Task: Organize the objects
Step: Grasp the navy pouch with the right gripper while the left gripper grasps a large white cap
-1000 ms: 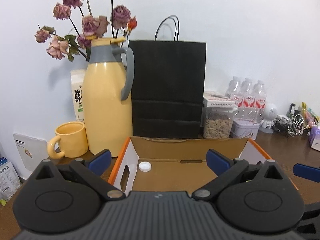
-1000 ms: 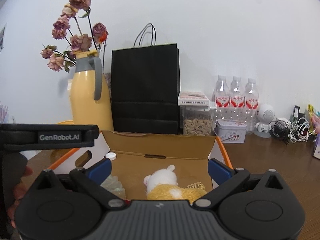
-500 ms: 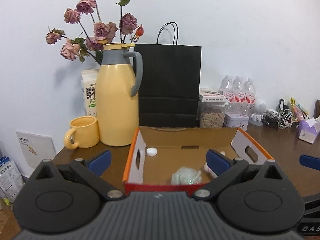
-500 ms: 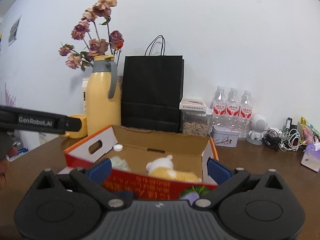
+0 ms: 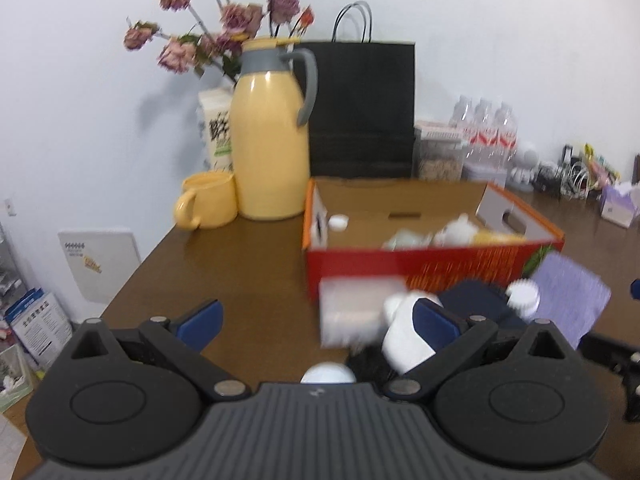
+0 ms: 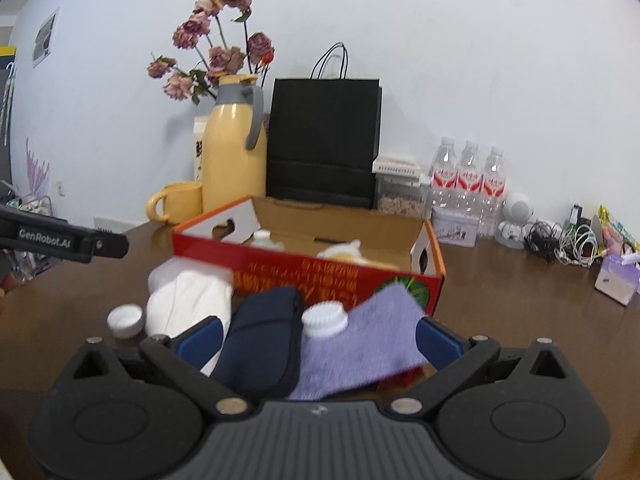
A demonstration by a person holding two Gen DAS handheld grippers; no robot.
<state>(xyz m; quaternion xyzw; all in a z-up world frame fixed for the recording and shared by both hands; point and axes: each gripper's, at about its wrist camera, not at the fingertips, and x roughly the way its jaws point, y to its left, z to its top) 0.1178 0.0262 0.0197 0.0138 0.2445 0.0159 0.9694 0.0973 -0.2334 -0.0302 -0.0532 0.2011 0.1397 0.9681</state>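
Both claws, left (image 5: 316, 322) and right (image 6: 318, 338), gape wide and hold nothing. Just ahead of the right claw, on the worktop (image 6: 500, 300) before the red box (image 6: 320, 268), lie one navy pouch (image 6: 264, 340), one purple cloth (image 6: 360, 344), one white bag (image 6: 188, 308) and two white-capped bottles (image 6: 324, 318). The pouch, cloth and bag look soft and light: pinch each mid-body. The bottles seem rigid and slippery, so grip below the caps.
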